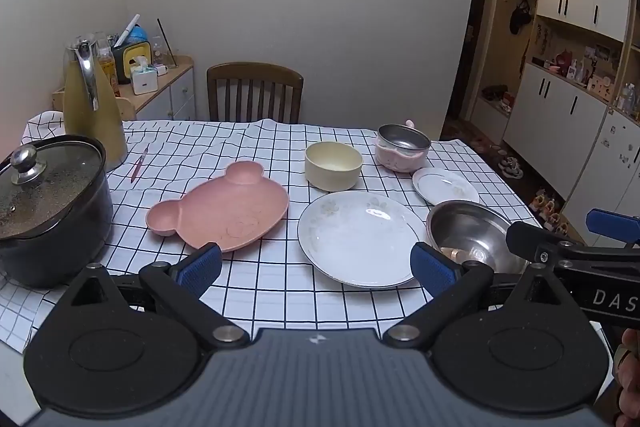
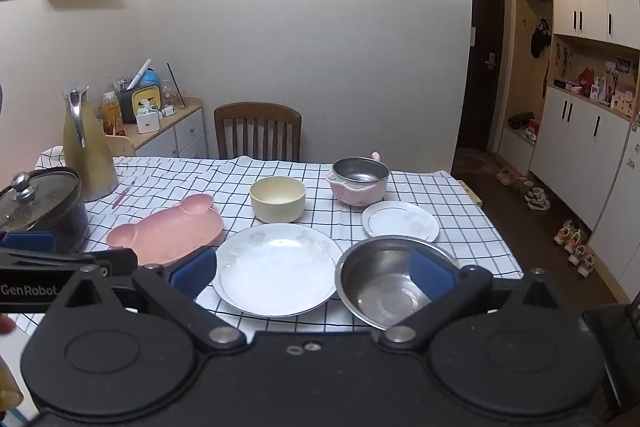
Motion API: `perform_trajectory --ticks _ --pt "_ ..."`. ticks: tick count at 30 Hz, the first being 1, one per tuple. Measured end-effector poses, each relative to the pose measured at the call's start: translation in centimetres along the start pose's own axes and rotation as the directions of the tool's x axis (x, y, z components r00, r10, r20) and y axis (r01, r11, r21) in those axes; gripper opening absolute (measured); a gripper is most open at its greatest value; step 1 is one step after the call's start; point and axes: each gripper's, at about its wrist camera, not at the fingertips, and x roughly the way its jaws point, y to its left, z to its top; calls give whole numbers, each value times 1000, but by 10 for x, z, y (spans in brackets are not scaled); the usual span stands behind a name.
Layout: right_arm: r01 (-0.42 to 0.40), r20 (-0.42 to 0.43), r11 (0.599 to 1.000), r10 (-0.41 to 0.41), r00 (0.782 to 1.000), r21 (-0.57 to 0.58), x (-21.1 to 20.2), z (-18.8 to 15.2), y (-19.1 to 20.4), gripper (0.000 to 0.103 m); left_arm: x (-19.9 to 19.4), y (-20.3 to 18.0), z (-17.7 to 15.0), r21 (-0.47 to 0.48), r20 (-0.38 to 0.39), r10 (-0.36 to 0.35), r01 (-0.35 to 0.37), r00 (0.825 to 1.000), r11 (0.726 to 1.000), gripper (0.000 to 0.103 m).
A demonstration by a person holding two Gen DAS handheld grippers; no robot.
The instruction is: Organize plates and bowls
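On the checked tablecloth lie a pink bear-shaped plate [image 1: 224, 213] [image 2: 168, 229], a large white plate [image 1: 360, 239] [image 2: 276, 269], a small white plate [image 1: 445, 185] [image 2: 400, 221], a cream bowl [image 1: 333, 165] [image 2: 278, 203], a steel bowl [image 1: 474, 237] [image 2: 384, 279] and a pink steel-lined bowl [image 1: 402, 147] [image 2: 359, 181]. My left gripper [image 1: 316, 271] is open and empty above the near table edge, in front of the large plate. My right gripper [image 2: 312, 273] is open and empty, its right finger over the steel bowl.
A black lidded pot [image 1: 48, 211] [image 2: 40, 211] stands at the left, a gold jug [image 1: 90, 107] [image 2: 86, 147] behind it, a pink pen [image 1: 138, 165] beside. A wooden chair [image 1: 254, 93] is at the far side. The table's right edge drops to the floor.
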Motion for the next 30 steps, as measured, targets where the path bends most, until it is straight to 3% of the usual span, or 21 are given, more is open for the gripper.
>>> perform_trajectory --ticks 30 --pt "26 -53 997 -22 998 73 -14 -10 1 103 -3 1 -10 22 -63 -42 44 997 999 101"
